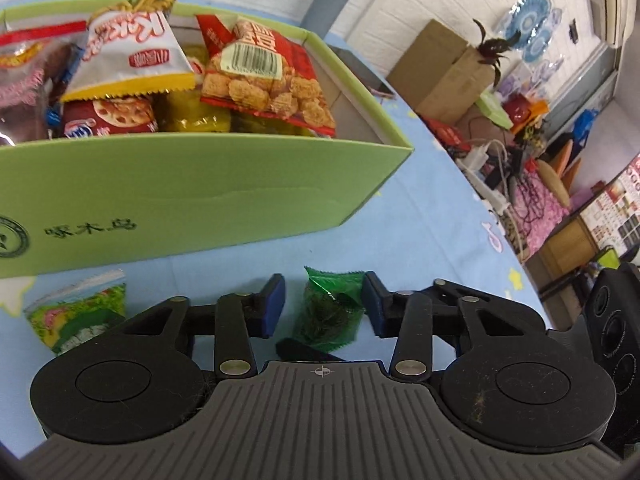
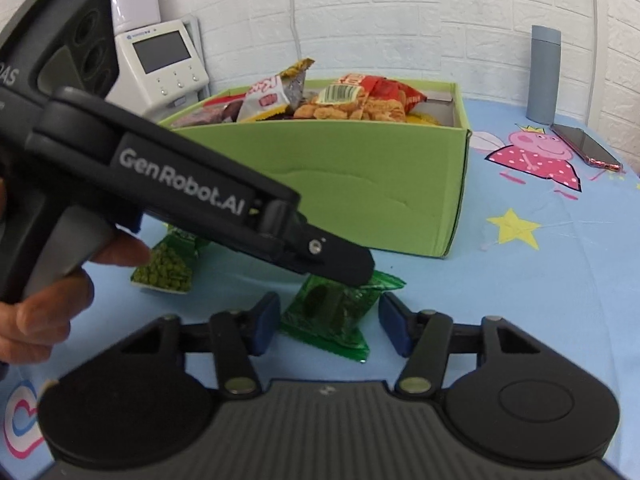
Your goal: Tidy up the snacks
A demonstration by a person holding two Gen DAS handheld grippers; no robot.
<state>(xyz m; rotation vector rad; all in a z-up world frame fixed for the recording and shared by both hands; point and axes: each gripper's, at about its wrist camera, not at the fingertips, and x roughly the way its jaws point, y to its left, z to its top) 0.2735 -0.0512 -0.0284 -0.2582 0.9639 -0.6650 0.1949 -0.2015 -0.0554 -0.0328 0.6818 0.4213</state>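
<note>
Left wrist view: the left claw [image 1: 324, 306] is seen spread on either side of a green snack packet [image 1: 328, 312] lying on the blue table [image 1: 432, 216], pads not pressed on it. Right wrist view: the right claw [image 2: 328, 324] is likewise spread around that packet. Behind it, a green box [image 2: 360, 184] is filled with snack bags.

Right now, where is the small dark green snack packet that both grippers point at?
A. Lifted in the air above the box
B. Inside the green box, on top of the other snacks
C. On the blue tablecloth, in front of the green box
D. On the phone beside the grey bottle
C: the dark green packet lies flat on the blue tablecloth, in front of the green box.
</note>
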